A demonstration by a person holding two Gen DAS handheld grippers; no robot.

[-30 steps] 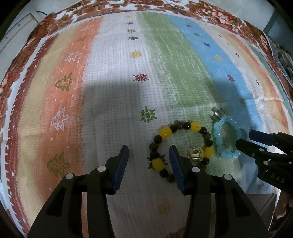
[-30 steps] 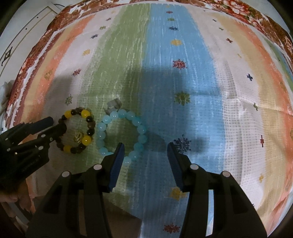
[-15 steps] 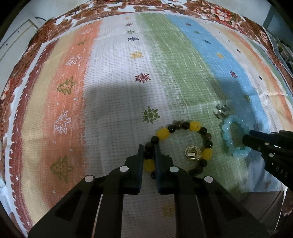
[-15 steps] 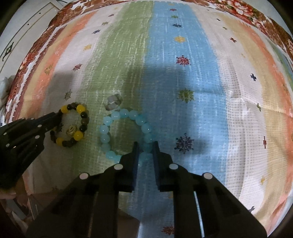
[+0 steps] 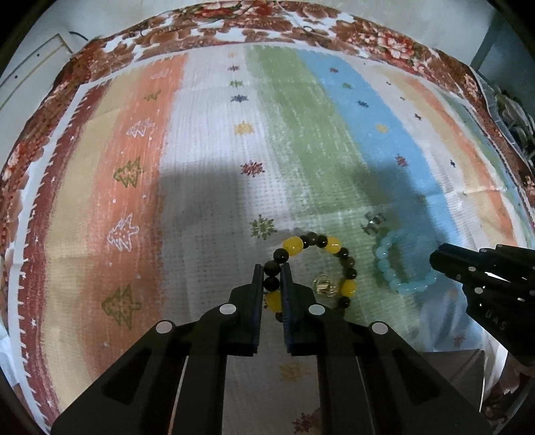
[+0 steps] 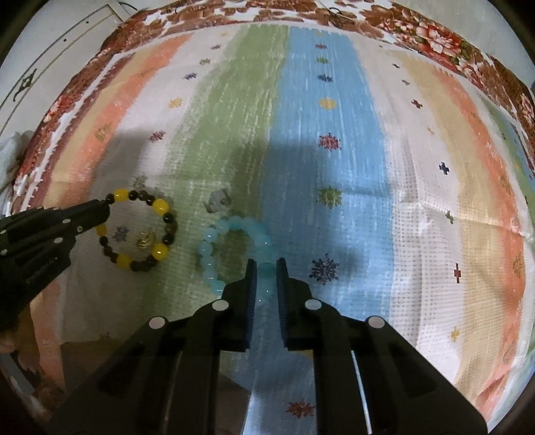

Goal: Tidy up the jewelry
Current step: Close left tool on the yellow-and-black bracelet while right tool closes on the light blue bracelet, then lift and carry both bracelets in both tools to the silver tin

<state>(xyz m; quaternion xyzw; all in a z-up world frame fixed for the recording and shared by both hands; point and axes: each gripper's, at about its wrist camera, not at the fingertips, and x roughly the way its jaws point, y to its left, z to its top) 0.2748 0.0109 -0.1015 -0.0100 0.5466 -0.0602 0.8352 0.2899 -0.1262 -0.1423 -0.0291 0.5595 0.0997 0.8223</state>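
A bracelet of yellow and dark beads (image 5: 329,246) lies on the striped cloth, with a small gold ring (image 5: 321,283) inside its loop. My left gripper (image 5: 271,269) is shut on the bracelet's left side. A light blue bead bracelet (image 6: 214,239) lies to its right, with a small silver ring (image 6: 218,201) just beyond it. My right gripper (image 6: 266,264) is shut on the blue bracelet's near right beads. Both bracelets show in both views: the yellow one (image 6: 160,205) at left in the right wrist view, the blue one (image 5: 389,264) at right in the left.
The striped cloth (image 5: 207,187) with small tree and star figures covers the surface, with a floral border (image 5: 274,30) at the far edge. A white panel (image 6: 50,57) lies beyond the cloth at far left. The cloth's near edge hangs by a brown surface (image 5: 451,374).
Both grippers went from open to shut, the left on the yellow and dark bracelet, the right on the blue bracelet. Both bracelets have shifted slightly on the cloth.
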